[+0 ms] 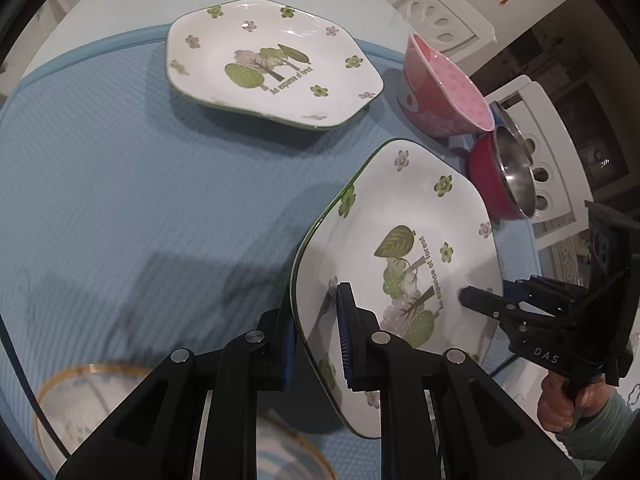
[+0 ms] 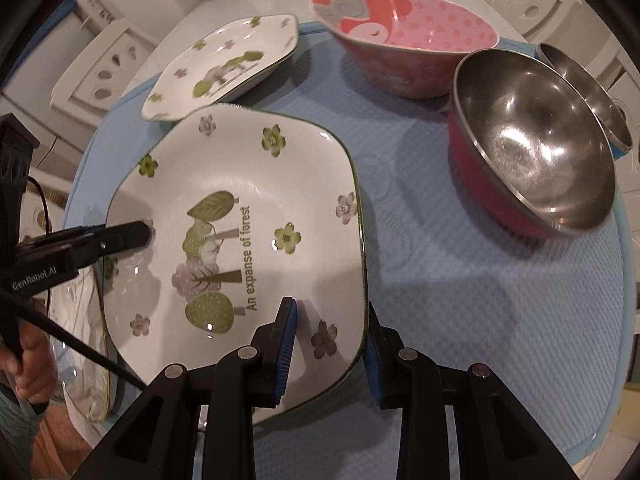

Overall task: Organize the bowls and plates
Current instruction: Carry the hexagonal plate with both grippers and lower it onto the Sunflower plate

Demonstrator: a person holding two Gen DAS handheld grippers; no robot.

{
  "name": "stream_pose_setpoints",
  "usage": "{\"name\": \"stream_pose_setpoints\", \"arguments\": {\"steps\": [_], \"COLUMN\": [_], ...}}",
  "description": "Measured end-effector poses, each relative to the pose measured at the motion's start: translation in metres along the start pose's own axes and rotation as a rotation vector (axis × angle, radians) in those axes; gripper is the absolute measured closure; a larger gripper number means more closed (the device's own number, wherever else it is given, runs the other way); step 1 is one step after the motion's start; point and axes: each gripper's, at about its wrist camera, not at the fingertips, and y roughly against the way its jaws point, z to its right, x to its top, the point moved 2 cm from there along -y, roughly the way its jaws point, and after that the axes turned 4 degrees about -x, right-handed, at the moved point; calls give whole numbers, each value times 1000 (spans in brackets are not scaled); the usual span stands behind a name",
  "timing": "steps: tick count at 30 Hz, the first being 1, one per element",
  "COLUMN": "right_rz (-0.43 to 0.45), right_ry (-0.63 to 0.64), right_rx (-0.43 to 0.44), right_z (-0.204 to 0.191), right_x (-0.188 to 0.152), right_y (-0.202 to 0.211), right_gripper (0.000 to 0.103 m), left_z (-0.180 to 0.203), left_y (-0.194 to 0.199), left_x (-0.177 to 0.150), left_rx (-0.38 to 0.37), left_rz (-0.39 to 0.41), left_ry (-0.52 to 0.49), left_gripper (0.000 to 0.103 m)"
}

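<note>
A white plate with green trees and the words "An expanse of forest" (image 1: 404, 240) (image 2: 240, 240) is held tilted above the blue mat. My left gripper (image 1: 316, 332) is shut on its left rim, one pad above and one below. My right gripper (image 2: 330, 344) straddles the opposite rim with its jaws close around the edge. A second matching plate (image 1: 272, 64) (image 2: 224, 64) lies flat on the mat farther back. A pink bowl (image 1: 440, 88) (image 2: 404, 36) and a steel bowl with a red outside (image 1: 504, 172) (image 2: 532, 144) stand on the mat.
A blue textured mat (image 1: 120, 200) (image 2: 480, 320) covers the white table. Gold-rimmed bowls (image 1: 80, 404) sit at the near left edge. A small steel bowl (image 2: 584, 84) stands behind the red one. White chair backs (image 1: 440, 12) surround the table.
</note>
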Motion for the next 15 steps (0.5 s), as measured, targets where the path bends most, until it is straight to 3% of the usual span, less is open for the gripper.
{"name": "stream_pose_setpoints", "arguments": {"steps": [7,15], "right_rz": [-10,-79], "right_ry": [40,1], "right_rx": [8,55], "right_z": [-28,-70], "right_x": [-18,-37], "right_y": [11,19], "right_gripper": [73,73], "left_z": [-6,-31], "left_y": [31,77], "left_x": [-22,-53], "left_rx": [12,18], "left_rz": [51,143], "left_ry": [62,175], "left_gripper": [88,88]}}
